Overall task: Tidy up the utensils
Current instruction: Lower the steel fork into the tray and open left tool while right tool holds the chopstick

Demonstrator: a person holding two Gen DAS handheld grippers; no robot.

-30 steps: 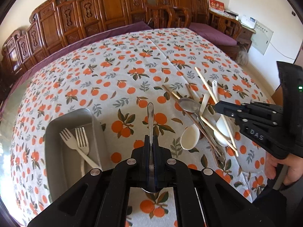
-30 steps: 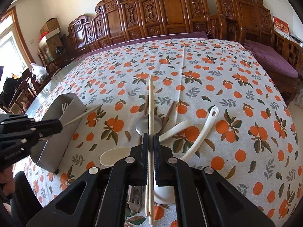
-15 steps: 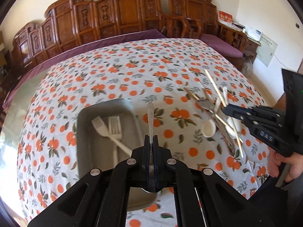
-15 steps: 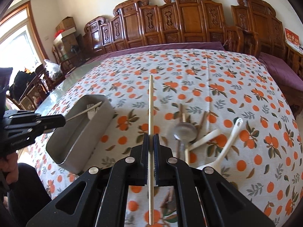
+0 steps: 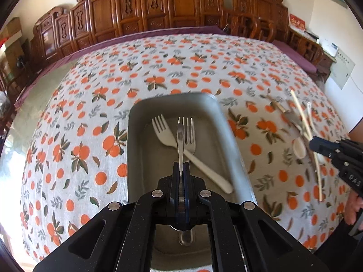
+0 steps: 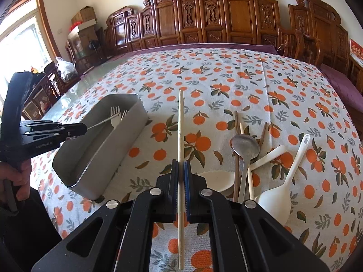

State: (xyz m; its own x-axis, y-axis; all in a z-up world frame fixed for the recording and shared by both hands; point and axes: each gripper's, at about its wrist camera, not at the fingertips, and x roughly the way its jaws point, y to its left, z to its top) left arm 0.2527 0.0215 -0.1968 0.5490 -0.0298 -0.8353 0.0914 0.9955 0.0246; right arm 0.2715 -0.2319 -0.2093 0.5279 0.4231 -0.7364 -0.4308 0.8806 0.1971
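Note:
My left gripper [image 5: 180, 166] is shut on a metal utensil [image 5: 180, 145] and holds it over the grey metal tray [image 5: 229, 136]; its bowl end shows under the jaws. A white fork [image 5: 169, 138] and a metal fork [image 5: 189, 133] lie in the tray. My right gripper [image 6: 180, 166] is shut on a pale chopstick [image 6: 180, 136], held above the cloth to the right of the tray [image 6: 97, 158]. The left gripper [image 6: 74, 131] also shows in the right wrist view. A metal spoon [image 6: 245, 147], white spoons [image 6: 279, 192] and chopsticks [image 6: 237, 158] lie in a heap.
The table has an orange-print cloth [image 5: 90, 113]. Carved wooden chairs [image 6: 226, 18] line its far side and the right end. The tray stands near the table's front left edge.
My left gripper has carried the metal utensil left from the heap to over the tray. My right gripper has lifted the chopstick up off the heap.

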